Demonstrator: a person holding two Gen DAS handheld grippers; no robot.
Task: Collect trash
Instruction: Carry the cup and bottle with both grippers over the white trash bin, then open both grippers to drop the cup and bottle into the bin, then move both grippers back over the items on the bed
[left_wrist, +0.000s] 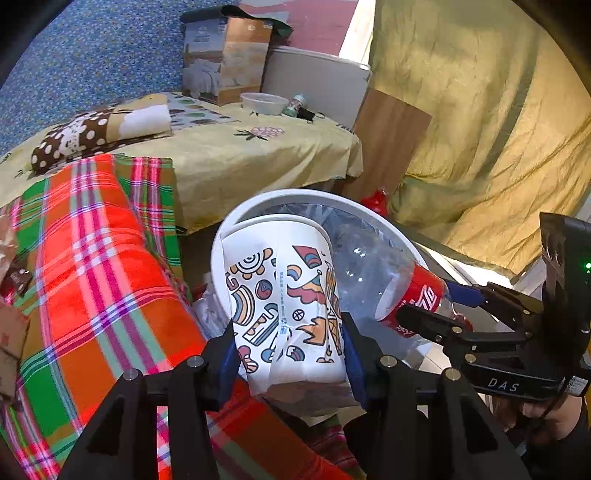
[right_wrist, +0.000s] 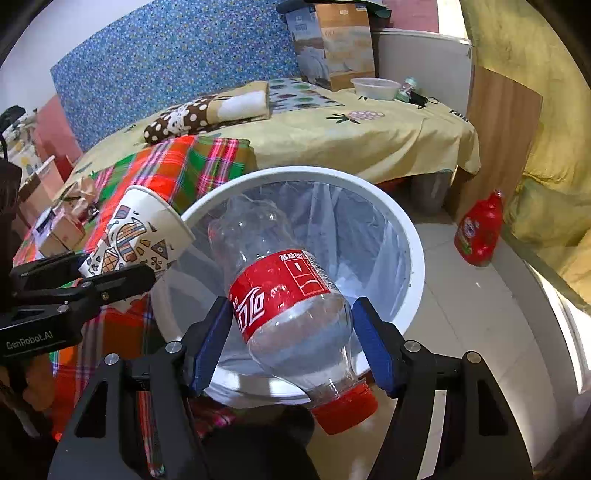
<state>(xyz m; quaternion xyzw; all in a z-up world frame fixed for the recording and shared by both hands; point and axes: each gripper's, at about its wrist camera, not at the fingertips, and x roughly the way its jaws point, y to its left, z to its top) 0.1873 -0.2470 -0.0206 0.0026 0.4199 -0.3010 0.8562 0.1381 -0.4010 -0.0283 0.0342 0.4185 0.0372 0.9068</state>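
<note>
A white paper cup (left_wrist: 280, 288) with colourful drawings is pinched between the blue pads of my left gripper (left_wrist: 290, 354), mouth tilted over the white trash bin (left_wrist: 295, 194). My right gripper (right_wrist: 293, 341) is shut on a clear plastic cola bottle (right_wrist: 280, 295) with a red label and red cap, held slanting over the bin (right_wrist: 413, 258), base toward the inside. The bin is lined with a clear bag. Across views, the right gripper (left_wrist: 428, 301) with the bottle (left_wrist: 369, 266) appears at the right, and the left gripper (right_wrist: 110, 269) with the cup (right_wrist: 136, 236) at the left.
A bed with a yellow sheet (left_wrist: 258, 155) and a plaid blanket (left_wrist: 103, 258) stands left of the bin. A red detergent bottle (right_wrist: 480, 232) stands on the tiled floor by a wooden board (right_wrist: 502, 122). Small cardboard boxes (right_wrist: 55, 229) lie on the blanket; a plastic bowl (right_wrist: 375, 88) sits on the bed.
</note>
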